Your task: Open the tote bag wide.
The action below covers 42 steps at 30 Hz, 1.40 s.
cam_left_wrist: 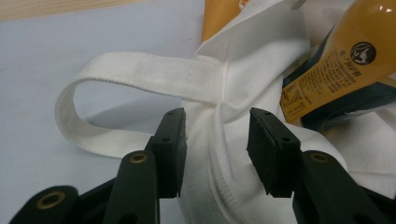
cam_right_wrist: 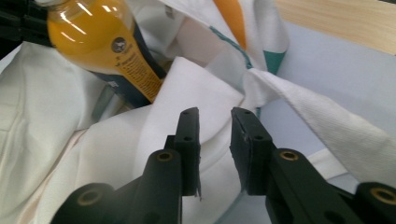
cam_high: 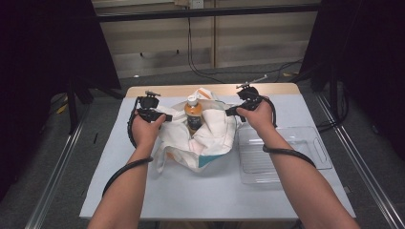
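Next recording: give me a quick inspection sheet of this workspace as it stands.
Surface: pale blue table with a wooden far edge.
Job's things: white cloth bag at the middle, an orange drink bottle standing inside.
Clutter: clear plastic tray right of the bag.
Grippers: left gripper open, jaws astride the bag's hem by its strap; right gripper open, jaws astride a fold.
Cables: black cable trails along each forearm.
Surroundings: dark curtains at the sides, grey floor.
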Tool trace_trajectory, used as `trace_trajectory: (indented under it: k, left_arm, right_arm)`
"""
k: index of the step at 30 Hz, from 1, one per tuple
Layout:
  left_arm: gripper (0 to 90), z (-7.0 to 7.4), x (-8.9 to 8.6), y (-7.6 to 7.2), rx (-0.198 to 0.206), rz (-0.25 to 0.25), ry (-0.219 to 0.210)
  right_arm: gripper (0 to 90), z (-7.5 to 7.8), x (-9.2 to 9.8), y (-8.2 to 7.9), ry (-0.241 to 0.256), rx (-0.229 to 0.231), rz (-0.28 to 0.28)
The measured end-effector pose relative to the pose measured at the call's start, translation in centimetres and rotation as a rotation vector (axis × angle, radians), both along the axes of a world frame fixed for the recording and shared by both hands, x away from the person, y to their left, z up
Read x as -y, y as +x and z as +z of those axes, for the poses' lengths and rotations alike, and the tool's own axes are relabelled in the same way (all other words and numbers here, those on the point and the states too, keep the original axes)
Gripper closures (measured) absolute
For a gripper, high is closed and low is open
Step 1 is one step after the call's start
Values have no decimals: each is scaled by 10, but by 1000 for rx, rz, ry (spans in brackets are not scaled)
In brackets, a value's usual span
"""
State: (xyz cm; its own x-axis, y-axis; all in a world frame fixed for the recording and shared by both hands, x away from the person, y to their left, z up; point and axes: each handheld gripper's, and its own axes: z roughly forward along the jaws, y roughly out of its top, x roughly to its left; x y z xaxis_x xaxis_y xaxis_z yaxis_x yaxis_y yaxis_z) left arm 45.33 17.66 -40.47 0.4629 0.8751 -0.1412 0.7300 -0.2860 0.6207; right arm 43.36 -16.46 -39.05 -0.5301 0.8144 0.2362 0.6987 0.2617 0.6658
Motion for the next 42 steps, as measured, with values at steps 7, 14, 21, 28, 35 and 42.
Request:
trace_trajectory:
  k: [7,14,21,28,35,42]
  left_arm:
    - [561,8,0,-5,12,-6,-19]
    - [509,12,1,-8,11,-14,-29]
    - [457,6,-3,-12,-4,1,-43]
    - [407,5,-11,-16,-5,-4,-23]
    - [416,-2,-23,-19,-49,6,-70]
    - [474,-9,-20,-20,-63,-5,-74]
  right_arm:
    - [839,1,-10,-5,5,35,35]
    - [900,-3,-18,-3,4,54,56]
    - [900,-11,-22,4,-4,41,66]
    - [900,-18,-36,12,-13,39,90]
    - [900,-27,-46,17,-2,31,98]
    - [896,-33,-53,19,-7,21,111]
